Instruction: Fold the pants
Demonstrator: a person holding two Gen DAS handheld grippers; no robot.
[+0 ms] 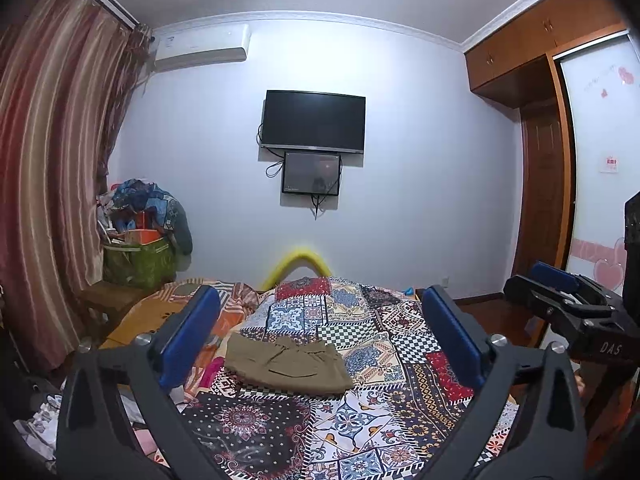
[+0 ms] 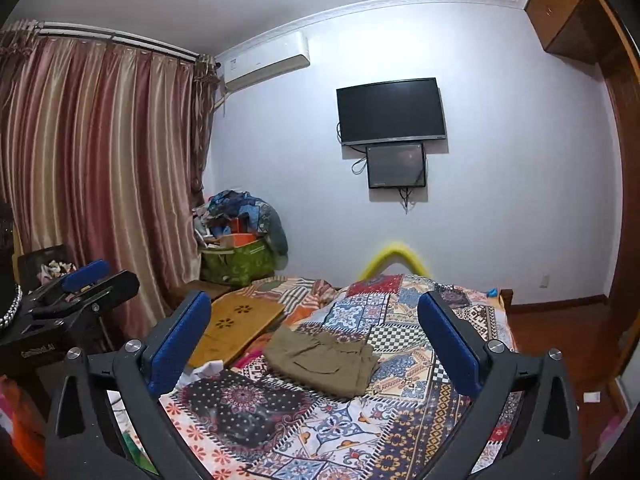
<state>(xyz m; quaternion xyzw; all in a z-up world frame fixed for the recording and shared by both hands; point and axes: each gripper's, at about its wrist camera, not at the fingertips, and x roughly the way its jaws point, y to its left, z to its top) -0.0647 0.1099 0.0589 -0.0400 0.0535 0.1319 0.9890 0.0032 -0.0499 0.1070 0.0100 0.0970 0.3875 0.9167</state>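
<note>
Ahead of the left gripper (image 1: 320, 336), whose two blue pads are standing spread and empty, one folded olive pants bundle (image 1: 287, 364) is lying on the patchwork bedspread (image 1: 400, 400). Likewise, the right gripper (image 2: 316, 340) is gaping empty above that bundle; two wall screens (image 2: 391, 111) are hanging beyond.

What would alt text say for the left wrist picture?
Olive-green pants lie folded on a patchwork bedspread, framed by the wide-open blue-padded left gripper, which holds nothing. Beyond, a dark television hangs on the pale wall; the right gripper shows at the right edge.
</note>
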